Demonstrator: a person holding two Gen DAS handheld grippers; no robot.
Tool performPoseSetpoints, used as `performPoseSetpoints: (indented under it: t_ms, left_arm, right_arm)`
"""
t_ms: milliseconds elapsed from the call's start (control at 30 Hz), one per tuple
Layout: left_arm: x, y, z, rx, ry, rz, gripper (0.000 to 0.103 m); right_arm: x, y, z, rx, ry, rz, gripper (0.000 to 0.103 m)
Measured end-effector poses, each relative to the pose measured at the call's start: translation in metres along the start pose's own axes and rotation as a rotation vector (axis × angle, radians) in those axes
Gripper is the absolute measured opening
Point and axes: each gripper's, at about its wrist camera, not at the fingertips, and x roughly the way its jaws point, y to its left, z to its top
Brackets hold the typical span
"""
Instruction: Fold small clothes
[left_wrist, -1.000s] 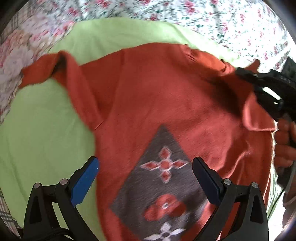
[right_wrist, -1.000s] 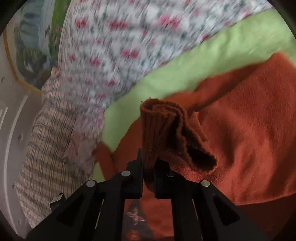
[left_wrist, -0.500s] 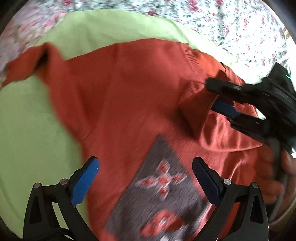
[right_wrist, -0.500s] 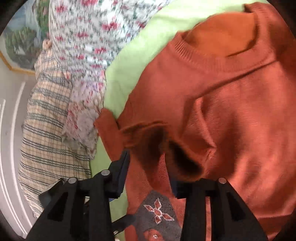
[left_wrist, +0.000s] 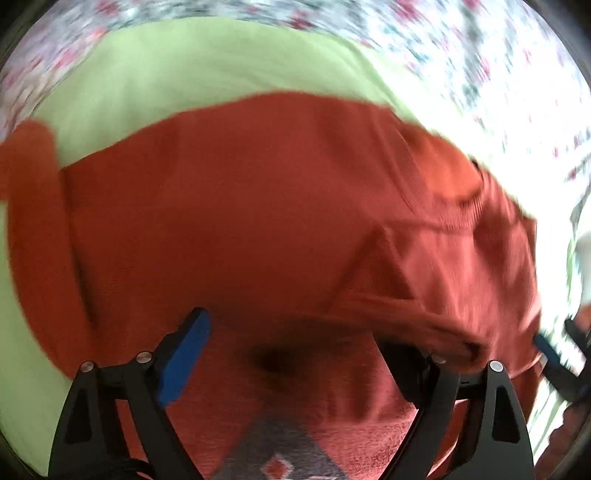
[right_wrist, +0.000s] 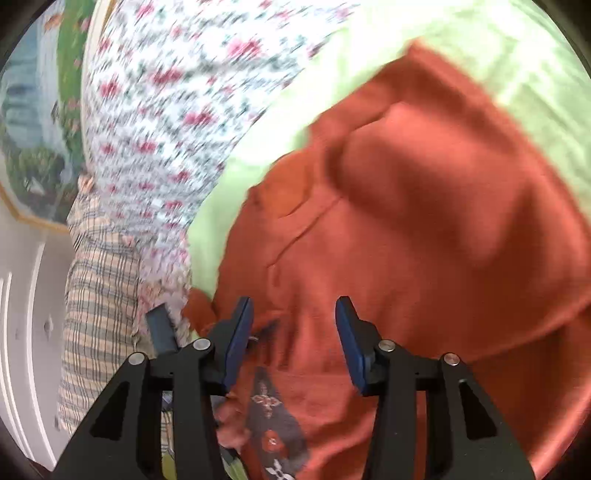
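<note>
An orange-red sweater (left_wrist: 258, 221) lies face up on a green cloth (left_wrist: 184, 66), its grey patterned patch (left_wrist: 280, 454) close to the camera. One sleeve (left_wrist: 388, 306) is folded across the chest, its end lying over my left gripper's right finger. The left gripper (left_wrist: 295, 354) hovers low over the chest, jaws wide and closing, pads pressing on nothing. My right gripper (right_wrist: 293, 332) is above the sweater (right_wrist: 424, 240) near the patch (right_wrist: 273, 417), jaws opening with nothing between the pads. It also shows at the right edge (left_wrist: 554, 358) of the left wrist view.
A floral bedsheet (right_wrist: 166, 110) surrounds the green cloth (right_wrist: 517, 55). A plaid fabric (right_wrist: 96, 314) hangs at the bed's edge beside a white panelled surface (right_wrist: 22, 332). A framed picture (right_wrist: 29, 110) is on the wall. Both views are motion-blurred.
The right gripper carried the sleeve cuff over the chest, let it go and drew back to the right. The left gripper moved closer over the sweater toward the folded sleeve.
</note>
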Motion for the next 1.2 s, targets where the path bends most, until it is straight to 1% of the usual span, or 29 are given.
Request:
performPoseSetpoints:
  t_ms: [100,200,267,300,333,367,400,433,467,500,567,600,633,700,767,833,900,967,1000,1033,1067,1100,1133,1200]
  left_arm:
    - [-0.004,0.022,0.001,-0.073,-0.003,-0.034,0.09]
    - [-0.004,0.029,0.005,-0.113,-0.005,-0.082,0.09]
    - [0.002,0.024,0.014,-0.102,-0.003,-0.098,0.09]
    - [0.007,0.018,0.016,-0.078,-0.003,-0.096,0.088]
    - [0.009,0.014,0.016,-0.053,-0.002,-0.089,0.083]
    - [0.01,0.01,0.015,-0.029,-0.003,-0.083,0.062]
    - [0.005,0.009,0.01,0.013,0.002,-0.074,0.045]
    - [0.004,0.006,0.008,0.043,0.012,-0.069,0.014]
    - [0.0,0.006,0.005,0.055,0.011,-0.083,0.012]
    - [-0.006,0.006,0.004,0.067,-0.015,-0.079,0.012]
    - [-0.008,0.005,0.001,0.108,-0.035,-0.028,0.011]
    - [-0.004,0.006,0.0,0.119,-0.023,-0.015,0.011]
    - [-0.003,0.01,-0.002,0.112,-0.014,-0.016,0.01]
    - [-0.006,0.012,-0.001,0.085,-0.025,-0.027,0.01]
    - [-0.013,0.013,0.0,0.068,-0.043,-0.028,0.01]
    - [-0.016,0.012,-0.002,0.059,-0.055,-0.022,0.01]
    - [-0.019,0.016,-0.005,0.045,-0.058,-0.004,0.01]
    - [-0.019,0.019,-0.005,0.018,-0.05,-0.006,0.01]
    - [-0.018,0.02,-0.005,0.002,-0.035,-0.013,0.01]
    - [-0.019,0.019,-0.005,0.003,-0.031,-0.016,0.009]
    - [-0.022,0.015,-0.004,0.019,-0.039,-0.013,0.009]
    - [-0.023,0.004,-0.004,0.052,-0.05,-0.013,0.009]
    - [-0.024,-0.001,-0.004,0.073,-0.056,-0.011,0.009]
    - [-0.019,-0.011,-0.004,0.102,-0.051,0.013,0.009]
  right_arm:
    - [-0.017,-0.02,0.001,0.037,-0.029,-0.026,0.048]
    - [-0.024,-0.031,0.003,0.063,-0.037,-0.044,0.049]
    - [-0.026,-0.033,0.005,0.065,-0.037,-0.049,0.049]
    - [-0.026,-0.033,0.006,0.061,-0.037,-0.051,0.049]
    - [-0.027,-0.031,0.007,0.051,-0.037,-0.054,0.049]
    - [-0.027,-0.027,0.009,0.035,-0.039,-0.059,0.049]
    - [-0.027,-0.025,0.01,0.021,-0.041,-0.065,0.049]
    - [-0.029,-0.022,0.012,0.001,-0.046,-0.076,0.049]
    - [-0.031,-0.02,0.014,-0.018,-0.053,-0.088,0.049]
    - [-0.034,-0.017,0.016,-0.038,-0.062,-0.105,0.049]
    - [-0.044,-0.014,0.022,-0.09,-0.102,-0.164,0.049]
    - [-0.049,-0.013,0.025,-0.116,-0.125,-0.208,0.049]
    - [-0.052,-0.013,0.03,-0.144,-0.141,-0.269,0.049]
    - [-0.052,-0.019,0.041,-0.177,-0.148,-0.359,0.049]
    - [-0.049,-0.025,0.054,-0.201,-0.148,-0.422,0.049]
    - [-0.041,-0.033,0.067,-0.216,-0.13,-0.443,0.049]
    - [-0.027,-0.044,0.077,-0.231,-0.09,-0.471,0.049]
    - [-0.009,-0.055,0.084,-0.242,-0.035,-0.514,0.049]
    - [-0.003,-0.059,0.085,-0.253,-0.025,-0.519,0.048]
    - [-0.002,-0.058,0.086,-0.271,-0.029,-0.516,0.023]
    - [-0.001,-0.055,0.088,-0.288,-0.011,-0.516,0.011]
    - [-0.006,-0.051,0.09,-0.285,-0.005,-0.499,0.011]
    - [-0.013,-0.046,0.091,-0.298,-0.028,-0.494,0.01]
    - [-0.024,-0.038,0.094,-0.348,-0.065,-0.528,0.01]
